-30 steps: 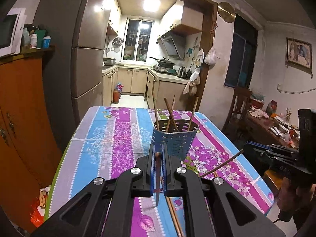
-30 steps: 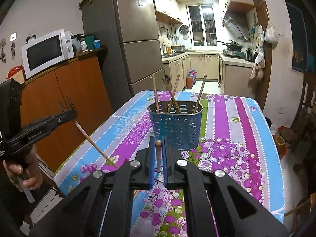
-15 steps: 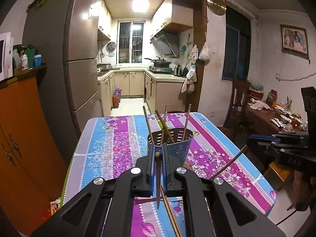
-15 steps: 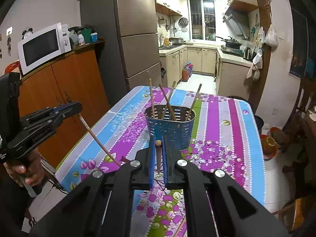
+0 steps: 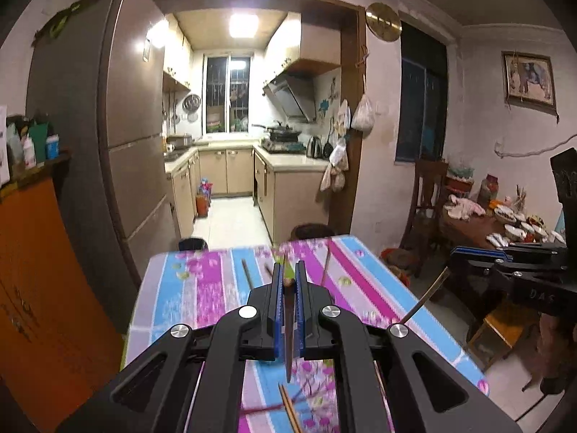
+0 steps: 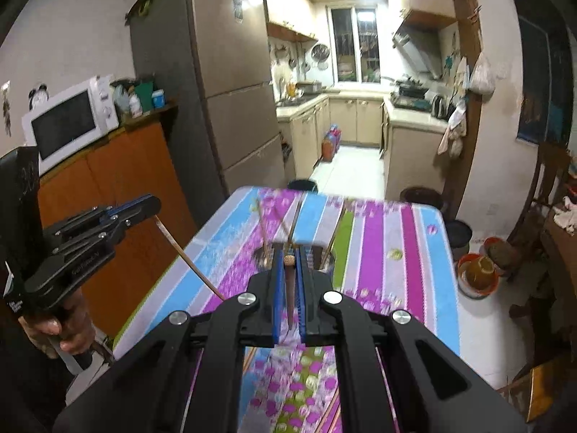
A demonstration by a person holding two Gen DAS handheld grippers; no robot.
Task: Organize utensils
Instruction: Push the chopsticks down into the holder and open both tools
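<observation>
Both grippers, left [image 5: 287,281] and right [image 6: 288,258], are clenched, each on one chopstick [image 5: 288,332], carried above the striped table [image 5: 202,288]. Judging by this, the carry step is in hand; next, tip each stick down into the holder [image 6: 317,252], mostly hidden behind the right gripper's fingers.

- The letters "DAS" are read on the side of the right tool [image 5: 468,252].
- Print on the left tool [image 6: 144,207] is too blurred to be read.
</observation>
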